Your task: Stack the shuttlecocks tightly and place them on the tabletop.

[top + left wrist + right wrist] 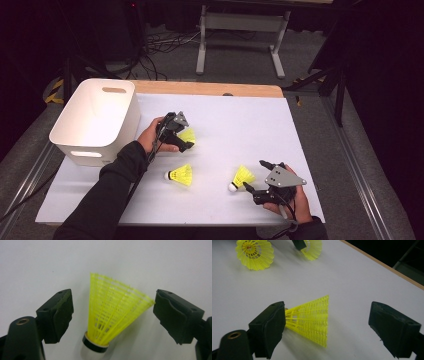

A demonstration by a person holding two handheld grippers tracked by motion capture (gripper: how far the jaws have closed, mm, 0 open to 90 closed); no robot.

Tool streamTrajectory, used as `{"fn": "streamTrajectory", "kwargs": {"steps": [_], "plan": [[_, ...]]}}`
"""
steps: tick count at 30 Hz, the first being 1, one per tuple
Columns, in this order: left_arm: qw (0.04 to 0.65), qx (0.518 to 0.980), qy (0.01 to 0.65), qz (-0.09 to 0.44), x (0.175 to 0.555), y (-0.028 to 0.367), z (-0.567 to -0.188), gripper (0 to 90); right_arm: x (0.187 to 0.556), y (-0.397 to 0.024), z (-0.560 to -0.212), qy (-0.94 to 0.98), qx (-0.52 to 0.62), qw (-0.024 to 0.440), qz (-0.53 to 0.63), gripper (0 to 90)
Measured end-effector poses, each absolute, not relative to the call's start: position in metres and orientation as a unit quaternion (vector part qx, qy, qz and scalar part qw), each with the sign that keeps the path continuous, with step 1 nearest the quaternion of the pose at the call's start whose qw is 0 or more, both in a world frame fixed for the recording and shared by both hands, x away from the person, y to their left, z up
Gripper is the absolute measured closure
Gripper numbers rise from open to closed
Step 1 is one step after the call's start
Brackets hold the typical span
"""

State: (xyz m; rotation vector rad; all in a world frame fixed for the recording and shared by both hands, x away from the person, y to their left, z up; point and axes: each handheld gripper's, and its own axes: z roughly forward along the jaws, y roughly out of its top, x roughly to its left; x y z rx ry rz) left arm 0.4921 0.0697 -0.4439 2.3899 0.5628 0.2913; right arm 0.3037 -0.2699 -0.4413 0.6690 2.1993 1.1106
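Left gripper (112,312) wide apart around a yellow shuttlecock (112,312) on the worktop (240,125). Right gripper (327,322) apart too, beside another shuttlecock (310,320).

Shuttlecock (310,321) cork behind left finger

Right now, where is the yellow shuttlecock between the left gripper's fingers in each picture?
High view: that shuttlecock lies left of centre on the white table, under the left gripper.
Left gripper view: centre, cork down, between the open fingers.
Right gripper view: top edge, middle, behind a dark finger.
Shared landmark: the middle shuttlecock beside it, top left in the right gripper view.
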Motion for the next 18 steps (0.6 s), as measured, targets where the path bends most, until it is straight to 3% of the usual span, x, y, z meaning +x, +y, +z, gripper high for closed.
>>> {"fn": "streamTrajectory", "kwargs": {"steps": [7, 12, 18], "plan": [[0.347, 0.898, 0.249, 0.106, 0.4982, 0.0660, -0.4489, 17.2, 0.3040, -0.2699, -0.4417, 0.825, 0.251, 0.288, 0.417, 15.0], [0.339, 0.906, 0.238, 0.089, 0.4989, 0.0655, -0.4501, 29.4, 0.3043, -0.2700, -0.4418, 0.826, 0.250, 0.287, 0.416, 15.0], [0.320, 0.916, 0.222, 0.099, 0.4935, 0.0661, -0.4469, 34.4, 0.3036, -0.2698, -0.4415, 0.826, 0.250, 0.288, 0.415, 15.0]]}}
